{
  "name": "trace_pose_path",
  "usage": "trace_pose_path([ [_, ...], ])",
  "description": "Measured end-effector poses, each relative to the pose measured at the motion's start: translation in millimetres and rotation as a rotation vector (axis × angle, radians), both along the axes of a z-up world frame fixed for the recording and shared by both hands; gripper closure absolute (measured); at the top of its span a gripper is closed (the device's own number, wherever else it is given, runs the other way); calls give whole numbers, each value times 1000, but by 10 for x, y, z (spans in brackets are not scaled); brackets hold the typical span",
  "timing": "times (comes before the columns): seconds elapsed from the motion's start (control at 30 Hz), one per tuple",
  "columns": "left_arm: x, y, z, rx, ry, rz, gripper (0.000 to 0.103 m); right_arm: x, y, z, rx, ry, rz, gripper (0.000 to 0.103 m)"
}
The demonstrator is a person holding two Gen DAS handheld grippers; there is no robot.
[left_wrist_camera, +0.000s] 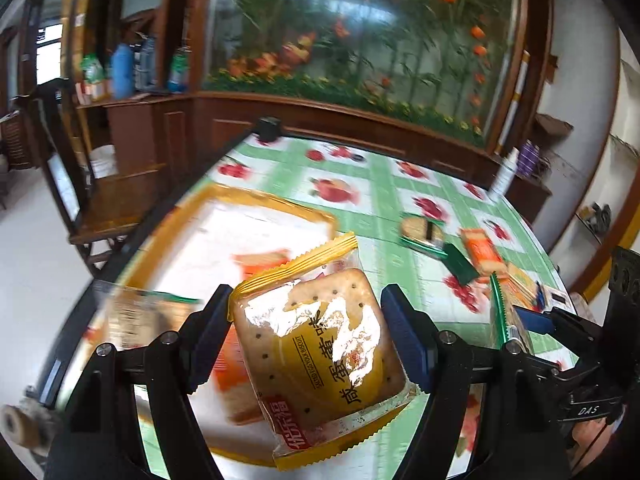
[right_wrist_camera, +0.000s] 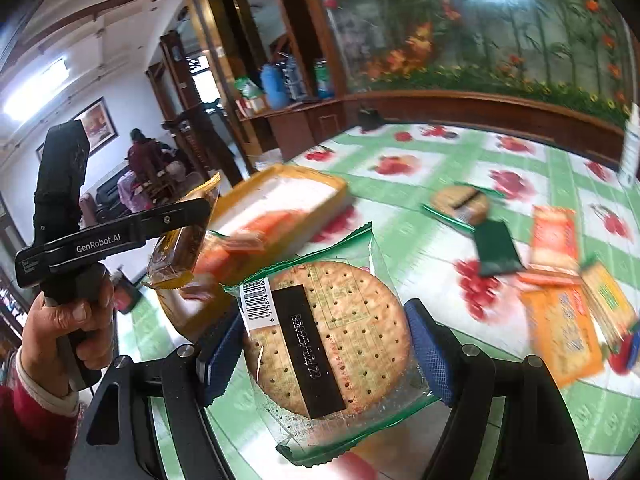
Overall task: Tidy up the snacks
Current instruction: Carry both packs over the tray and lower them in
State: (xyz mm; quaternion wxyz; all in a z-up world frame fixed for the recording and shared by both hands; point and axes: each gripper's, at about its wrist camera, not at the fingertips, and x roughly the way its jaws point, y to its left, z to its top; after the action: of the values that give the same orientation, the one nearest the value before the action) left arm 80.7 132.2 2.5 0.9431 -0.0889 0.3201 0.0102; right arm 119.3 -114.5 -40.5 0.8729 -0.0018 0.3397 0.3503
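Here, the left gripper [left_wrist_camera: 306, 340] was clamped on a yellow-wrapped square cracker packet [left_wrist_camera: 320, 352] at the lower middle of the frame, above the yellow-rimmed tray [left_wrist_camera: 176, 216]. The right gripper [right_wrist_camera: 326, 344] squeezed a green-edged round biscuit packet [right_wrist_camera: 332, 340] in the lower middle. More snack packets [right_wrist_camera: 560, 280] lay at the right on the fruit-print tablecloth [right_wrist_camera: 440, 168].

Bare tablecloth [right_wrist_camera: 460, 152] beyond the tray [right_wrist_camera: 280, 184] — loose packets [right_wrist_camera: 556, 320] crowd the right.
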Motion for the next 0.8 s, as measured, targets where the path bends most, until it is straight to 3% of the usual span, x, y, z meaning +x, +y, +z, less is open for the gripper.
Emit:
trace_pose_path([
  [0.27,-94,419,-36,1,-15,96,28,24,616,222,15,-57,56,25],
  [0.5,-148,631,-64,26,-28,151,28,-2,1152,376,-44,-146,88,25],
  [0.8,-137,858,-137,28,-24,197,28,54,1451,365,-52,-173,117,25],
])
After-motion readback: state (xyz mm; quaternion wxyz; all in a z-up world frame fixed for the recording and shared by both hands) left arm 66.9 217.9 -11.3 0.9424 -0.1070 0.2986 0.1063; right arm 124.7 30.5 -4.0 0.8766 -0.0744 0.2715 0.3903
